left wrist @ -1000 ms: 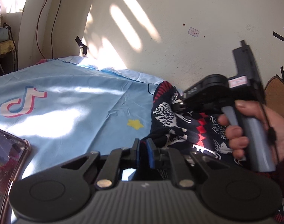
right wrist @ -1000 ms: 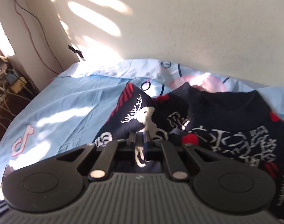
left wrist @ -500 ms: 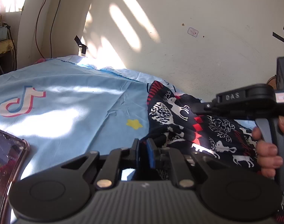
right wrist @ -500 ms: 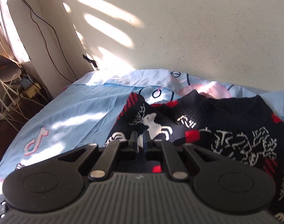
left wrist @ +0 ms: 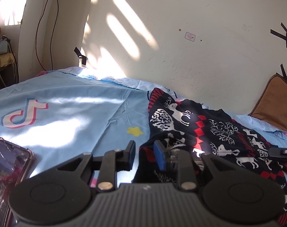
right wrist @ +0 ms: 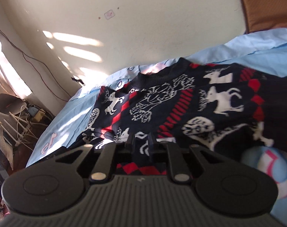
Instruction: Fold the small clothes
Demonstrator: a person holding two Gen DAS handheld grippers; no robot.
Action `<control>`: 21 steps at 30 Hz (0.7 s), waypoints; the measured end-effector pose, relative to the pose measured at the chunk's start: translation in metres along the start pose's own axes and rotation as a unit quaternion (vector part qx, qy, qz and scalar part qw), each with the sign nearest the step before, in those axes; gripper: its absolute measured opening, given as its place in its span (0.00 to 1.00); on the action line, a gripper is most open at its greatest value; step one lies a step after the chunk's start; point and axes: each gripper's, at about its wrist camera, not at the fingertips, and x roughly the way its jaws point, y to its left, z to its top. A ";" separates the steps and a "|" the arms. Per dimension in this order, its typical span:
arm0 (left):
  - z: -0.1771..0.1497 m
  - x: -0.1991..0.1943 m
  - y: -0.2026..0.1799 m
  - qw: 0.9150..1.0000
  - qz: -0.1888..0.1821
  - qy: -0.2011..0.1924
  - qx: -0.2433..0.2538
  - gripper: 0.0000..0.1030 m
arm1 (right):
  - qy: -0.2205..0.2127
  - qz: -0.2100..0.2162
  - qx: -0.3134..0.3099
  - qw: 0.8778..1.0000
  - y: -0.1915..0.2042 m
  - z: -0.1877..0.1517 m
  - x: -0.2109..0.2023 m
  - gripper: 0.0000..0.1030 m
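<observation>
**Sunlit bed, sweater half folded, both grippers just let go (I think)**

Sunny bedroom with a cream wall, and the work surface is a bed with a light blue sheet (left wrist: 71, 113), so no bench involved.

Starting at the left gripper (left wrist: 144, 154): its jaws stand clearly apart with nothing pinched between them. The sweater's near-left edge sits right by the blue-padded finger, touching or almost, I can't tell which. The right gripper (right wrist: 140, 142) is only slightly parted, a narrow gap, hovering right over the knit; it doesn't look clamped on anything.

The sweater (left wrist: 209, 132) lies ahead and to the right of the left gripper, and directly ahead of the right one, spread across the bed up toward the wall. It's a dark navy knit with white reindeer and tree motifs plus red diamond and stripe bands, with a ribbed collar (right wrist: 162, 73) at the far end. A sleeve looks turned in over the body on the left side, and the cloth is bunched and lumpy near both grippers.

My read: one fold is down and this is the regrip pause. The next move probably calls for pinching the near hem at two corners and carrying it toward the collar.

A phone (left wrist: 7, 170) sits off to the left gripper's left.
</observation>
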 end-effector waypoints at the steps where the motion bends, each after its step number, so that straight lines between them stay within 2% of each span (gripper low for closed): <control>1: 0.000 0.000 0.000 1.000 0.000 -0.002 0.002 0.25 | -0.013 -0.012 0.011 1.000 -0.011 -0.004 -0.013 0.19; 7: -0.001 -0.003 -0.002 1.000 -0.002 -0.009 0.009 0.27 | -0.090 -0.085 0.064 0.990 -0.069 -0.040 -0.093 0.20; 11: -0.002 -0.009 -0.008 0.999 -0.005 -0.025 0.029 0.27 | -0.131 -0.118 0.130 0.976 -0.106 -0.067 -0.136 0.23; 14: -0.003 -0.015 -0.021 0.997 -0.002 -0.038 0.063 0.27 | -0.160 -0.124 0.180 0.963 -0.127 -0.083 -0.156 0.34; 16: -0.002 -0.022 -0.033 0.995 -0.004 -0.045 0.084 0.29 | -0.193 -0.128 0.211 0.950 -0.137 -0.090 -0.165 0.57; 17: 0.000 -0.026 -0.038 0.995 -0.009 -0.048 0.089 0.30 | -0.210 -0.129 0.222 0.943 -0.141 -0.092 -0.167 0.61; 21: 0.006 -0.041 -0.054 0.992 -0.032 -0.064 0.103 0.35 | -0.249 -0.086 0.268 0.927 -0.156 -0.082 -0.163 0.81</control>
